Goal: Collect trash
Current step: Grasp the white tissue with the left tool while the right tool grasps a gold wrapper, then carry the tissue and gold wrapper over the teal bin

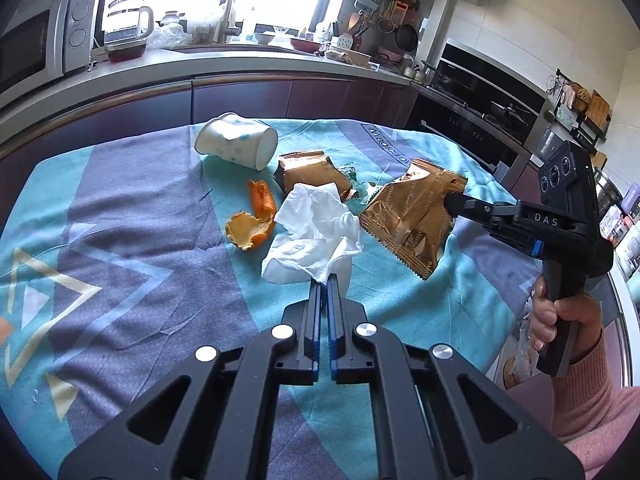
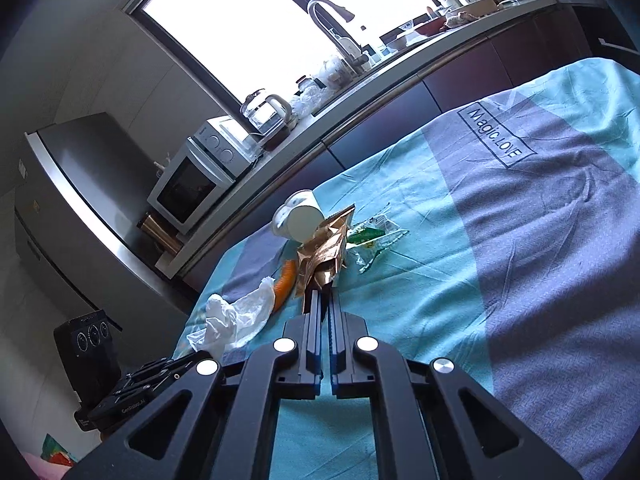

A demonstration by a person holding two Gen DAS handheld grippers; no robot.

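Trash lies on a teal and grey cloth [image 1: 132, 216]. My left gripper [image 1: 324, 280] is shut on the near edge of a crumpled white tissue [image 1: 316, 228], which also shows in the right wrist view [image 2: 236, 320]. My right gripper [image 1: 450, 202] is shut on a gold snack wrapper [image 1: 408, 216] and holds it tilted; up close [image 2: 326, 294] the wrapper [image 2: 324, 248] stands between its fingers. A second gold wrapper [image 1: 312, 172], orange peel [image 1: 256, 220], a white paper cup on its side [image 1: 236, 146] and a clear green wrapper [image 2: 372, 240] lie around.
A kitchen counter [image 1: 240, 64] with a microwave [image 1: 36, 44], kettle [image 1: 128, 20] and sink tap runs behind the table. An oven [image 1: 488, 92] stands at the right. The person's hand [image 1: 560, 320] holds the right gripper's handle near the table's right edge.
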